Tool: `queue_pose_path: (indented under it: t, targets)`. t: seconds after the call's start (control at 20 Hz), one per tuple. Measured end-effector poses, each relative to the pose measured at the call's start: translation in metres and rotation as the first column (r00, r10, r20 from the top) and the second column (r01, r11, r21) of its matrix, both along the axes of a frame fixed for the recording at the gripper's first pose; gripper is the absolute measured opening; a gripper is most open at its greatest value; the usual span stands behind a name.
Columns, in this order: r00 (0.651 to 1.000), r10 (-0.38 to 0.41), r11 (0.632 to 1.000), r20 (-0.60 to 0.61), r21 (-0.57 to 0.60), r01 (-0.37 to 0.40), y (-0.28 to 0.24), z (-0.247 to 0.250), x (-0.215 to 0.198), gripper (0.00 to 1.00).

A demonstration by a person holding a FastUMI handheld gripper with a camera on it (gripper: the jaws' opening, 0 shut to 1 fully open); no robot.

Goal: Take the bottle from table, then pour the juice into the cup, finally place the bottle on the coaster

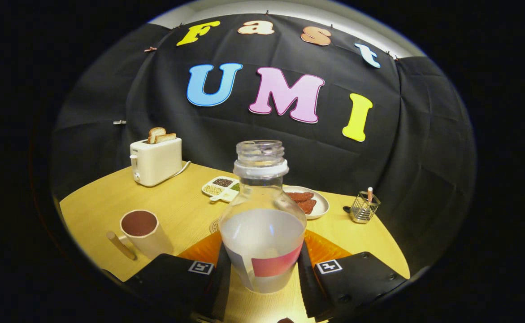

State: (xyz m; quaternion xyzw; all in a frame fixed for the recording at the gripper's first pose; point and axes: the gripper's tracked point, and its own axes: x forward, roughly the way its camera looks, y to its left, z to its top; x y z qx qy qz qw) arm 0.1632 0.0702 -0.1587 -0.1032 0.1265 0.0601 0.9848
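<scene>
A clear bottle point(262, 215) with no cap and a pale label stands upright between my fingers, and my gripper point(262, 269) is shut on the bottle's lower body from both sides. It looks lifted a little above the wooden table point(177, 202). A cream cup point(142, 231) with a handle and dark inside stands to the left of my fingers. A round coaster point(214, 225) peeks out just behind the bottle's left side, mostly hidden by it.
A white toaster point(156, 160) with bread slices stands at the far left. A divided tray of seeds point(221, 187), a plate of reddish-brown pieces point(309, 202) and a wire holder point(364, 207) sit beyond the bottle. An orange mat point(199, 251) lies under my fingers.
</scene>
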Motion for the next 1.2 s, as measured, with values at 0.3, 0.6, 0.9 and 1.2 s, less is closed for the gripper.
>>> queue_pose_path:
  t: [0.3,0.6,0.9,1.2]
  targets:
    - [0.996,-0.087,0.98,0.03,-0.178,0.091,0.014,0.032,-0.007,0.67]
    - [0.991,-0.121,0.922,0.051,-0.366,0.131,0.028,0.04,-0.016,0.67]
    - [0.999,-0.028,0.837,0.046,-0.545,0.049,0.044,0.023,-0.021,0.67]
    - [0.999,0.036,0.818,-0.002,-0.574,-0.031,0.052,-0.001,-0.008,0.67]
